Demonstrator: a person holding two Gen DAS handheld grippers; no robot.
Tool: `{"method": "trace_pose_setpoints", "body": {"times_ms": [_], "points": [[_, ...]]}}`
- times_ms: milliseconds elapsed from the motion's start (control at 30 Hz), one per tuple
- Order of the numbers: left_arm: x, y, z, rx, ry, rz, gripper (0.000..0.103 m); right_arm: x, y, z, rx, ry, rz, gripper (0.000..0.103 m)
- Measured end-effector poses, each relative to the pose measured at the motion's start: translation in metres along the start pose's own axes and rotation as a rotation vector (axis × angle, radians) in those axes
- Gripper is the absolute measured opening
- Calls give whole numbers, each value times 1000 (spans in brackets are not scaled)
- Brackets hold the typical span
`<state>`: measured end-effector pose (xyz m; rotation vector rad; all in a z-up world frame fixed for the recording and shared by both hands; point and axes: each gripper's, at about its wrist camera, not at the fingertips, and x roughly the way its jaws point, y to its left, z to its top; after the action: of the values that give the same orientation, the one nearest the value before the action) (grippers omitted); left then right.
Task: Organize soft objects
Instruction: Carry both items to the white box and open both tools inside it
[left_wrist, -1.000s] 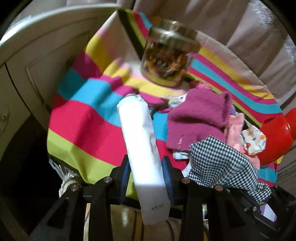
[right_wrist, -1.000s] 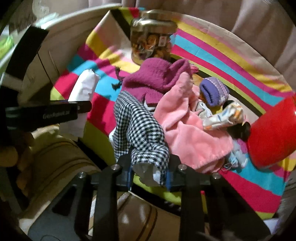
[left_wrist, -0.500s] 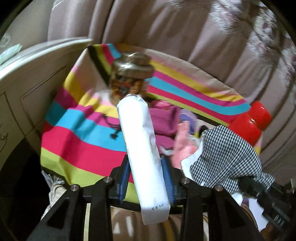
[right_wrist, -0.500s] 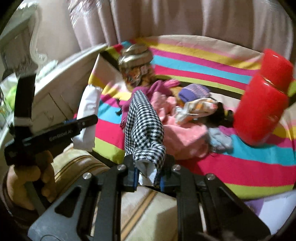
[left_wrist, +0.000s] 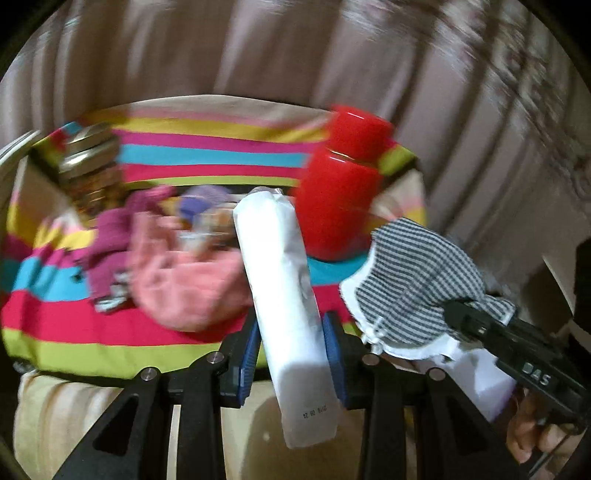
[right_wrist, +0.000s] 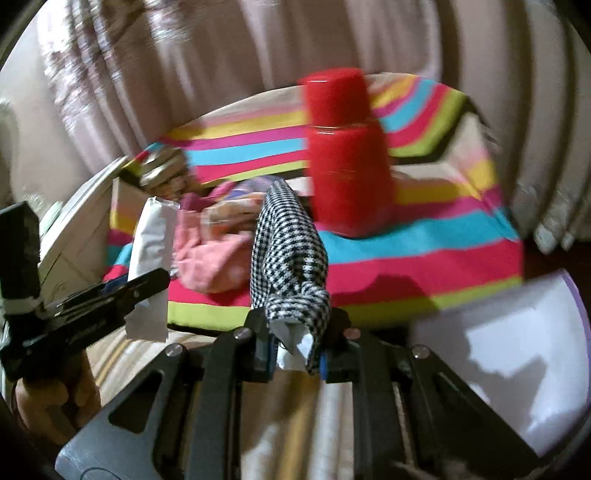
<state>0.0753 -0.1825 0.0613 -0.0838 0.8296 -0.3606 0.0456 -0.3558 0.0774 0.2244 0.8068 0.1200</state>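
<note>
both hands swung right toward red container, left gripper clamping white packet, right gripper pinching checkered cloth

Looking like a room in a home: pale pink curtains hanging in folds along the far side, a bright striped cloth lying spread over a surface, a cream panelled cabinet standing at the left.

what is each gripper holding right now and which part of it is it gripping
The left gripper clamps the white packet near its lower end. The right gripper pinches the checked cloth by its near end.
</note>
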Motion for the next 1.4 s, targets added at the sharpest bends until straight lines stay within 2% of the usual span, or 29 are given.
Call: {"method": "trace_pose_setpoints", "body": {"times_ms": [200,467,733,1100,1267,1400], "points": [[9,-82,-6,159,17,-61,35,-24,-54,-17,77,-2,-119,20],[16,-141,-18,264,37,-106,35,-54,-105,-39,150,-6,-247,20],[29,-166,-24,315,58,-128,35,-72,-131,-54,172,-4,-359,20],[35,-184,-28,349,74,-148,35,-73,-150,-63,184,23,-451,21],[37,-189,-30,360,83,-170,37,-72,-154,-65,186,36,-477,26],[38,-192,-31,367,93,-188,38,-70,-155,-67,194,49,-490,35]]}}
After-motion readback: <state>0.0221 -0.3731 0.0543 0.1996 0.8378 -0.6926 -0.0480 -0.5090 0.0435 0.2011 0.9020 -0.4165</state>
